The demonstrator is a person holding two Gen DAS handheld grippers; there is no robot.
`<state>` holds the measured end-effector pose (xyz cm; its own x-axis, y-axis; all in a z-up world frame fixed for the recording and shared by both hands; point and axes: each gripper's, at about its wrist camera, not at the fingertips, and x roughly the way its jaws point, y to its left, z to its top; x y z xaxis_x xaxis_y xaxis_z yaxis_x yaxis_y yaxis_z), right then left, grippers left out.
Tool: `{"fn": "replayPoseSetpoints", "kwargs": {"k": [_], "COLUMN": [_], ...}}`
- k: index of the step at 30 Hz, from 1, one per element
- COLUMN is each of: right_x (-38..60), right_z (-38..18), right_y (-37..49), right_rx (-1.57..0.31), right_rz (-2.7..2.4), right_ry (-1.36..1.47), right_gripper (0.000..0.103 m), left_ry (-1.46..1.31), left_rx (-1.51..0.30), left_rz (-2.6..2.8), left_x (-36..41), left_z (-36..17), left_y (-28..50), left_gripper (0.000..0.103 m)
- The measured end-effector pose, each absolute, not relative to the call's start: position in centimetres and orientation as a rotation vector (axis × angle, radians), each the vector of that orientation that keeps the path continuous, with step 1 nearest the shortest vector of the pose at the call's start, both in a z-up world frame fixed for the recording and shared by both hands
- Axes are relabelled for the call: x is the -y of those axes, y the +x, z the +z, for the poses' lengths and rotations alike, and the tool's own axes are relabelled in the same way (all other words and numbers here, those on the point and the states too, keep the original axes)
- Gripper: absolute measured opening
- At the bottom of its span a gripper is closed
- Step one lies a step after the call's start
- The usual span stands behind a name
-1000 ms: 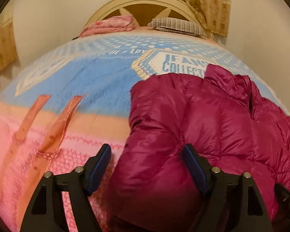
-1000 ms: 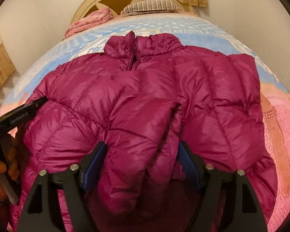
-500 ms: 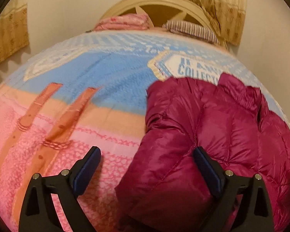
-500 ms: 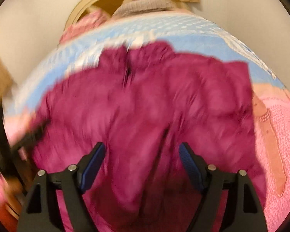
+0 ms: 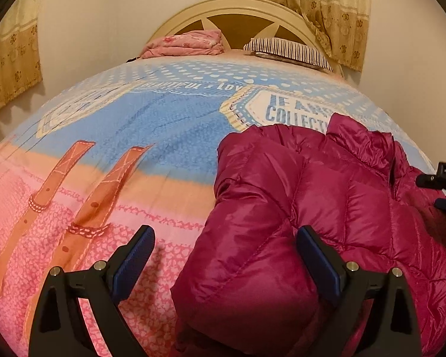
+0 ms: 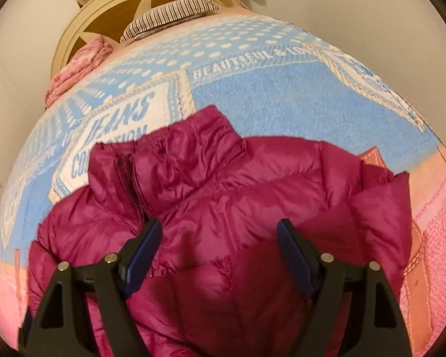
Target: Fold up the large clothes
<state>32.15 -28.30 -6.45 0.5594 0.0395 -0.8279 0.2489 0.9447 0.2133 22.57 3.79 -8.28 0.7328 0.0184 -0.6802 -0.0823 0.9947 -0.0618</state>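
- The magenta puffer jacket (image 6: pixel 223 208) lies on the bed (image 5: pixel 119 148), front up, collar (image 6: pixel 175 148) toward the headboard (image 5: pixel 238 6); both sides look already turned in over the middle, so the step in hand seems to be setting up the next fold.
- The left gripper (image 5: pixel 226 258) has just been opening its jaws; they now stand wide apart, and nothing is pinched. The folded left side of the jacket lies under the gap, free of both pads.
- The right gripper (image 6: pixel 220 247) hangs over the jacket's chest with its jaws apart too, no cloth between the pads.
- To fold well, I would take 2 matching points across the jacket, pinch through all the layers so the tucked sleeves do not slip out, and lift both hands evenly; the slick, puffy shell will likely spring back, so press the fold flat before letting go.
- Room: a broad stretch of blanket lies free to the jacket's left and between the collar and the pillow (image 5: pixel 288 50) and pink bundle (image 5: pixel 184 43).
- Edges: the jacket lies toward the bed's right side; the wall runs along that side in the left view, so that side is tighter.
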Motion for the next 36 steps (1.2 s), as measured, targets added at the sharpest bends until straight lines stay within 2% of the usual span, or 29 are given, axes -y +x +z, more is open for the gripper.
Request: {"fn": "replayPoseSetpoints", "kwargs": {"k": [10, 17, 27, 33, 36], "right_x": [27.0, 27.5, 27.4, 27.6, 27.7], "right_z": [-8.3, -8.9, -8.9, -8.9, -8.9], "right_y": [30.6, 30.6, 30.3, 30.3, 30.2], "right_rx": [-0.877, -0.855, -0.839, -0.839, -0.838], "right_rz": [-0.248, -0.247, -0.25, -0.242, -0.241], "right_ry": [0.143, 0.145, 0.159, 0.172, 0.174], "right_gripper": [0.082, 0.082, 0.082, 0.082, 0.082], "left_ry": [-0.076, -0.038, 0.046, 0.006, 0.019], "left_rx": [-0.758, -0.77, -0.672, -0.694, -0.797], "left_rz": [0.058, 0.067, 0.059, 0.106, 0.136], "left_x": [-3.6, -3.0, -0.2, 0.2, 0.1], "left_z": [-8.5, -8.5, -2.8, -5.5, -8.9], "left_y": [22.8, 23.1, 26.1, 29.6, 30.6], "left_gripper": [0.097, 0.097, 0.097, 0.097, 0.097]}}
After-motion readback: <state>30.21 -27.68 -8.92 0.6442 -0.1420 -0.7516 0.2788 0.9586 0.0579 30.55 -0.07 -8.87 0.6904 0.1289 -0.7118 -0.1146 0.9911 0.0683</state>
